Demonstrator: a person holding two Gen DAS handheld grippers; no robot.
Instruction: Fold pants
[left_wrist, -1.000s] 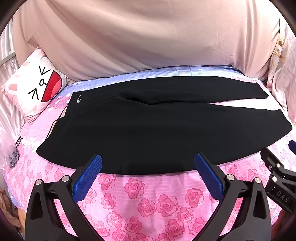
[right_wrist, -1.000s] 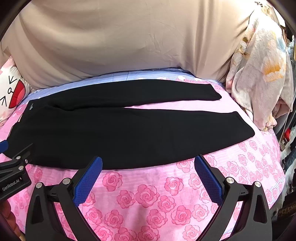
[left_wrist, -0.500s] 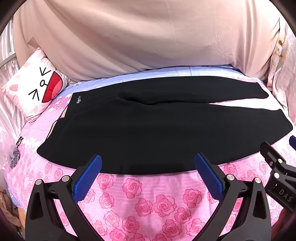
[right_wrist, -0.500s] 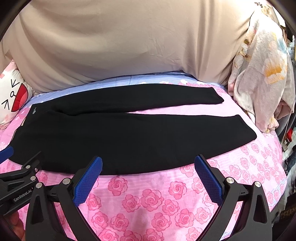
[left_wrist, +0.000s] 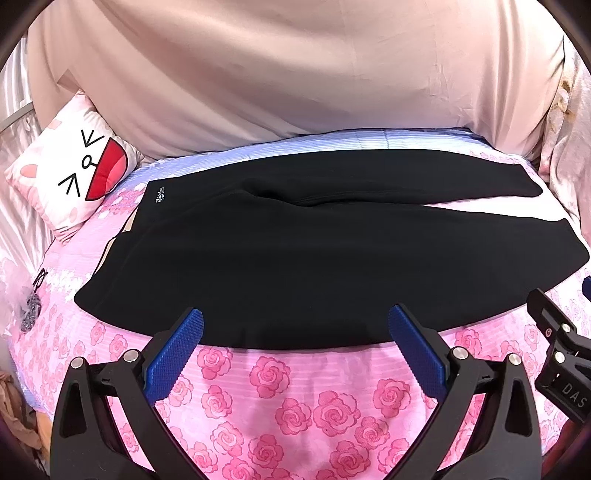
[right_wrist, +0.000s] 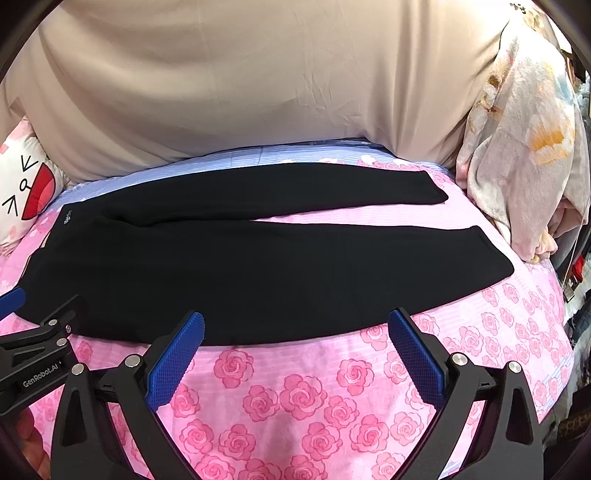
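Observation:
Black pants (left_wrist: 314, 258) lie flat on the pink rose bedsheet (left_wrist: 288, 391), waist to the left, both legs running right with a narrow gap between them. They also show in the right wrist view (right_wrist: 258, 266). My left gripper (left_wrist: 295, 328) is open and empty, its blue pads just above the near edge of the pants by the waist half. My right gripper (right_wrist: 295, 328) is open and empty, over the near edge of the front leg. Each gripper's body shows at the side of the other's view.
A cartoon-face pillow (left_wrist: 70, 173) leans at the back left. A beige draped sheet (left_wrist: 295, 74) covers the wall behind the bed. A floral blanket (right_wrist: 524, 155) is piled at the bed's right end, with clutter beyond the right edge.
Both grippers have drawn slightly back and up from the pants; the right view has shifted a little so more of the sheet shows. The pants have not moved.

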